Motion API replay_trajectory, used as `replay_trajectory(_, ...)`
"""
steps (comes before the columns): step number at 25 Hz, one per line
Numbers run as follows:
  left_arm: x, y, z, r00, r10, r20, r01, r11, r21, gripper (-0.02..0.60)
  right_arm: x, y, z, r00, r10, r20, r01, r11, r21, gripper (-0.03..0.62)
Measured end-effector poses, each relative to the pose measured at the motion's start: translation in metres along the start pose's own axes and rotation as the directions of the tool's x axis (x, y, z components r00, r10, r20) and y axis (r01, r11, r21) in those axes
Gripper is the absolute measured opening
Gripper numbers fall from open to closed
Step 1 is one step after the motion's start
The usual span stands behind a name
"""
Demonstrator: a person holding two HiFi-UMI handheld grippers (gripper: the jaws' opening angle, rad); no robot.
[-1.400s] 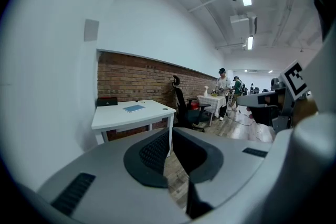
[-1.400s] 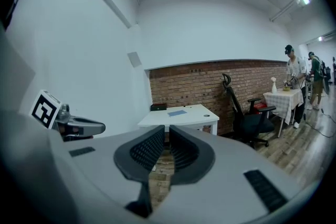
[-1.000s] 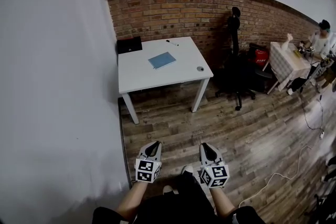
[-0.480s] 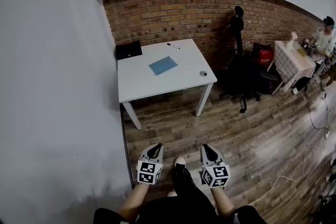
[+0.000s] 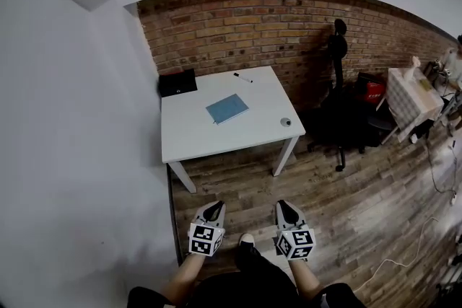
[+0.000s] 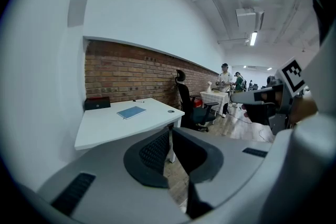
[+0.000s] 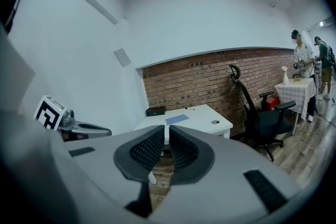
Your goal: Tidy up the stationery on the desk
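Claws sit nearest, at 6 o'clock in the head view, side by side above the wooden floor (image 5: 325, 184), with a shoe (image 5: 247, 240) showing between them. The left claw (image 5: 214, 208) has its jaws drawn in to a thin slit with nothing between them, as its own view shows (image 6: 170, 131). The right claw (image 5: 282, 205) is likewise pressed narrow and empty (image 7: 167, 131). Both point toward 12 o'clock, well apart from the white tabletop (image 5: 195, 130) ahead. On that tabletop a blue notebook (image 5: 227, 109) lies flat near the middle, slightly askew. A small round grey object (image 5: 286, 122), too small to identify, sits at about 4 o'clock from the notebook, close to the right edge. A black case (image 5: 177, 83) rests at 10 o'clock in the far left corner, and a black pen (image 5: 242, 78) lies at 1 o'clock by the far edge. All four lie apart from one another. Beyond, at 2 o'clock, a black office chair (image 5: 339, 119) stands just beside the tabletop's right side, against the brick wall (image 5: 238, 25). A cloth-covered table (image 5: 408, 94) stands farther off at 3 o'clock.
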State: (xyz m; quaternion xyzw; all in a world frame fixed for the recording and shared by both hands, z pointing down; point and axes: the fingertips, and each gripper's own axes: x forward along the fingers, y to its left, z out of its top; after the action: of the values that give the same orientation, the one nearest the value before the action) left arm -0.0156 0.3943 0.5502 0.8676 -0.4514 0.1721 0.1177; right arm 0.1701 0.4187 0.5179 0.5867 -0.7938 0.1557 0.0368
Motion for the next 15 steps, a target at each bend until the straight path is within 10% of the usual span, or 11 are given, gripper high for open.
replay_trajectory(15, 0.11, 0.054, 0.056, 0.999, 0.05, -0.002, -0.05, 0.999, -0.004, 0.031, 0.127, -0.051, 0.044, 0.996, 0.091, -0.014, -0.091, 0.996, -0.011, 0.025)
